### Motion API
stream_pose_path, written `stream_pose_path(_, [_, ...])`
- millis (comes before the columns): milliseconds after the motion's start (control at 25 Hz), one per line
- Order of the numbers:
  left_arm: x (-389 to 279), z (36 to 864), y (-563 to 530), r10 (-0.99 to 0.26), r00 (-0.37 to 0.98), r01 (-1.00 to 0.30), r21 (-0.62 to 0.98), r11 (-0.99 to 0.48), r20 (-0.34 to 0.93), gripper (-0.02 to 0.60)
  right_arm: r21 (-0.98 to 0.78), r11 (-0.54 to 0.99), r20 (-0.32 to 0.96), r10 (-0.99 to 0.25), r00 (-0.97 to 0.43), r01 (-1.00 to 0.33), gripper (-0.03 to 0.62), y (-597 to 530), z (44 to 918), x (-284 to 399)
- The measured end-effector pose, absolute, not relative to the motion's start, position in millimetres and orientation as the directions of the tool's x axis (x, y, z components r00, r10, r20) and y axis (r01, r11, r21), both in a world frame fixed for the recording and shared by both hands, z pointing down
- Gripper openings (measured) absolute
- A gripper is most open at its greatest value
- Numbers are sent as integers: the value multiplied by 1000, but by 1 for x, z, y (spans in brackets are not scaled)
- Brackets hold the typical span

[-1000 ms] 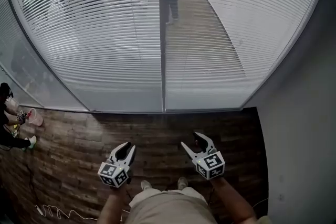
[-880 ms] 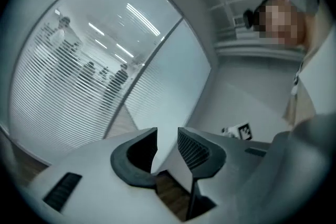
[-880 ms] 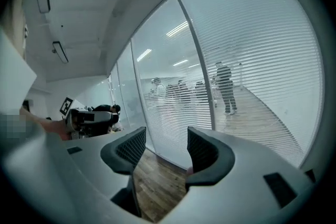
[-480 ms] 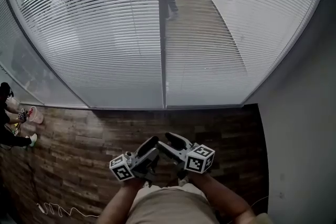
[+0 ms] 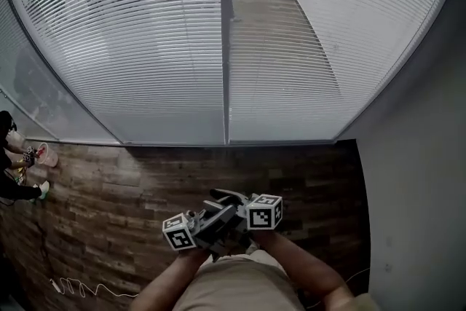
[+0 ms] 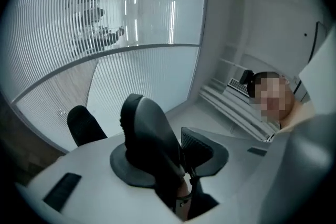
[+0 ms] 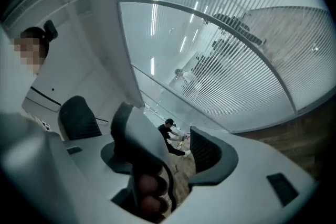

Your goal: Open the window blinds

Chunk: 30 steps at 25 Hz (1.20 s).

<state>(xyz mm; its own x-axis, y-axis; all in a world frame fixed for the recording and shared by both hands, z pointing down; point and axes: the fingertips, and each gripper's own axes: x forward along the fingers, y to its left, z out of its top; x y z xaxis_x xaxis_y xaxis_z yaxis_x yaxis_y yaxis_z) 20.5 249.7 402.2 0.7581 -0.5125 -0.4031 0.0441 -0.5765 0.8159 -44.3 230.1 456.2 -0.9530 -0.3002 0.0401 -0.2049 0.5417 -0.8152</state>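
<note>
White slatted blinds (image 5: 145, 47) hang behind the glass wall on both sides of a dark mullion (image 5: 226, 47); the room behind shows dimly through the left panel. The blinds also appear in the left gripper view (image 6: 63, 23) and the right gripper view (image 7: 262, 76). Both grippers sit low in the head view, close to my waist and far from the blinds. My left gripper (image 5: 215, 221) (image 6: 168, 126) crosses my right gripper (image 5: 218, 196) (image 7: 163, 123). The left jaws have just been closing, with nothing between them. The right jaws stand apart and hold nothing.
A wood-pattern floor (image 5: 109, 200) runs to the foot of the glass. A white wall (image 5: 415, 193) closes the right side. A person (image 5: 11, 178) crouches on the floor at the far left beside a red cup (image 5: 45, 154). A white cable (image 5: 80, 293) lies at the lower left.
Both grippers have swung inward from either side of my legs and rolled over. They now overlap in front of my waist. The blinds look the same.
</note>
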Motion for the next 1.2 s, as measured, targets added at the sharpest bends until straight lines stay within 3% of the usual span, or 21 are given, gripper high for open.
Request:
stream_pose_path(160, [9,401,248,-549,722,66,832,-550,-421,153,-863,466,76,-261,-962,-194,258,235,460,-53])
stream_pose_path(400, [-30,392,241,-599,663,15,808,-589,-449,137,-859,511,9,-56,-998,-36,258,241,448,-99])
stream_pose_path(1200, [-48,415,241,-623,648,-6,815,-579,-438,133,-874,485,-34,4,-999,32,256,248,466,-117])
